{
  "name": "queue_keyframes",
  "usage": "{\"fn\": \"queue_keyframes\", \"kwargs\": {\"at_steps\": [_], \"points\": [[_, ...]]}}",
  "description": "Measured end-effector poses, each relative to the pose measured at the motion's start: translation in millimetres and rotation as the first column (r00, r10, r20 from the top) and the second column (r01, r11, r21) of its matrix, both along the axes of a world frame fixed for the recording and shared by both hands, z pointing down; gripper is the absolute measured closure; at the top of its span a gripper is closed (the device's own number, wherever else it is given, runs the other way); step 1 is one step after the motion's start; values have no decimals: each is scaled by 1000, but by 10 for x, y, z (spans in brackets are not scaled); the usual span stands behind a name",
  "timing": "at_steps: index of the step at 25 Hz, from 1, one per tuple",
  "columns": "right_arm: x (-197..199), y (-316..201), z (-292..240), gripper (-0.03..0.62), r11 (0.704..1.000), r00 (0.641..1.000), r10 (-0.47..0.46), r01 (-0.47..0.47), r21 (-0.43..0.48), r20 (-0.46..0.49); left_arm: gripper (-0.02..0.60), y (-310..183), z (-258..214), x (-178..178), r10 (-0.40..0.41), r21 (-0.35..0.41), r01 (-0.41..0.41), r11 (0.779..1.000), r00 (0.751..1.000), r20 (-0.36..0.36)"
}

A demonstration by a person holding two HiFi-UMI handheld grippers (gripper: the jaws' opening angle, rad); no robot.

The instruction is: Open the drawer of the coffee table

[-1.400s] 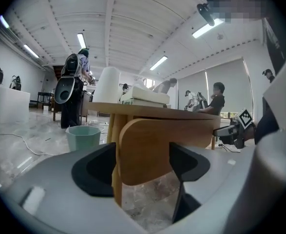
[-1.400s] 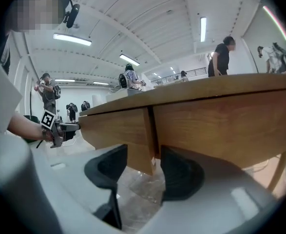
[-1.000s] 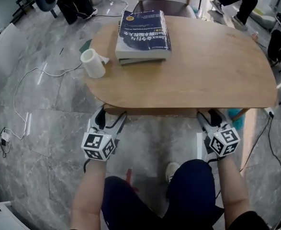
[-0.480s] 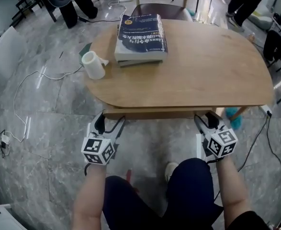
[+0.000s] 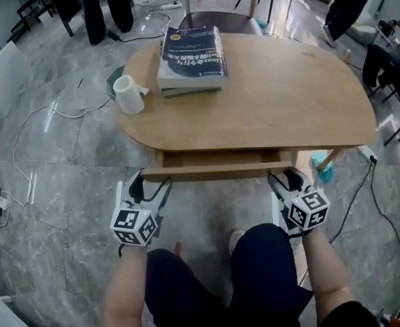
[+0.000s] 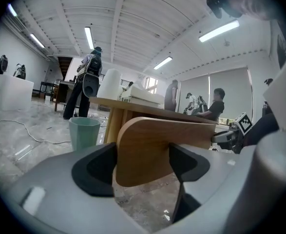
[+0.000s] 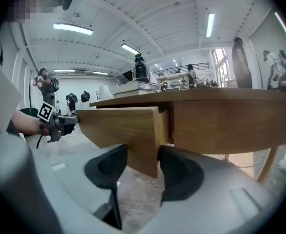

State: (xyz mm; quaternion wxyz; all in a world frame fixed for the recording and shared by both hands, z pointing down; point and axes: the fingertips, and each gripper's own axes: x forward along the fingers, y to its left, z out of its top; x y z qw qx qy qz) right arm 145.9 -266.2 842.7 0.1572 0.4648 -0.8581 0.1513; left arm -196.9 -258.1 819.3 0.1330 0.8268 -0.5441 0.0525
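You're on a grey marble floor (image 5: 63,155), a dark chair (image 5: 213,19) ahead; strip lights (image 6: 89,37) line the white ceiling (image 6: 133,13).

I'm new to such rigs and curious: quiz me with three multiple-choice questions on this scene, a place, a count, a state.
1. Where is the stack of books? A on the tabletop B on a chair C on the floor
2. How many grippers clamp the drawer front? A none B one C two
3. The drawer is: A shut B partly open C taken out
Answers: 1 A, it lies on the wood top. 2 C, left gripper and right gripper both have jaws shut on it. 3 B, its inside shows.
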Motion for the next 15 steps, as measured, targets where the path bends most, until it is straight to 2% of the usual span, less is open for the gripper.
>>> {"fn": "queue_keyframes", "kwargs": {"at_steps": [15], "points": [[12,472,-13,388,1000,1000,-3,3,-16,-16,232,467,-16,4,-3,-5,3,1000,1000,-25]]}}
